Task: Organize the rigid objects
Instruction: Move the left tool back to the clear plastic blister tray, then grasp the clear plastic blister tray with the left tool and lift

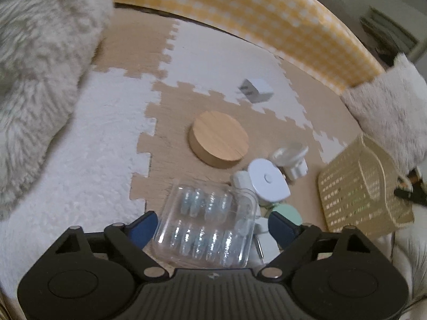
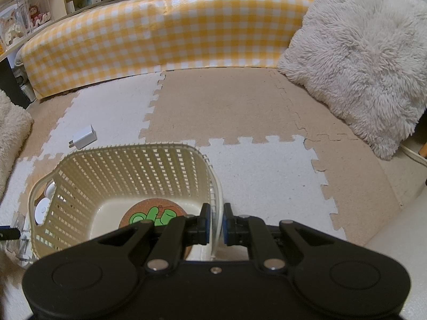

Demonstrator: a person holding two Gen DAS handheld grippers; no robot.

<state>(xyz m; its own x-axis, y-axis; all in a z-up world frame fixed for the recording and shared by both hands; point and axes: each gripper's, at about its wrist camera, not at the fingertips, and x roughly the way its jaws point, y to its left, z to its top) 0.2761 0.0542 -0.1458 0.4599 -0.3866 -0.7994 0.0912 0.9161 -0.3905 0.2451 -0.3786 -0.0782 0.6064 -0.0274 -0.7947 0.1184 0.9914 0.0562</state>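
Floor [image 2: 267,170]: foam puzzle mat in beige and white, with a yellow checked bumper [image 2: 165,42] at the far edge and shaggy cushions on either side.
Basket [image 2: 128,157]: cream lattice plastic, standing upright on the mat; 1 cork coaster [image 2: 152,213] with a green print lies flat inside.
Right hand-held gripper [image 2: 215,222]: fingers nearly together, straddling the basket's near wall and apparently pinching it.
Left hand-held gripper [image 1: 210,224]: fingers apart, 1 on each side of the clear case, touching or nearly so; I cannot tell if it bears any load yet.
Clear case [image 1: 205,224]: transparent box of small blue-grey pieces in 2 rows, lying flat and tipped slightly, long axis running away from the camera, far end towards the wooden disc [image 1: 218,138].
Neighbours: white round lid [image 1: 268,184], white fittings, mint disc and charger plug [image 1: 256,90] loose on the mat.
Risk: smooth plastic may slip or swing if gripped off-centre; closing could nudge the crowded pieces on the right; thin basket wall may flex and tip it.
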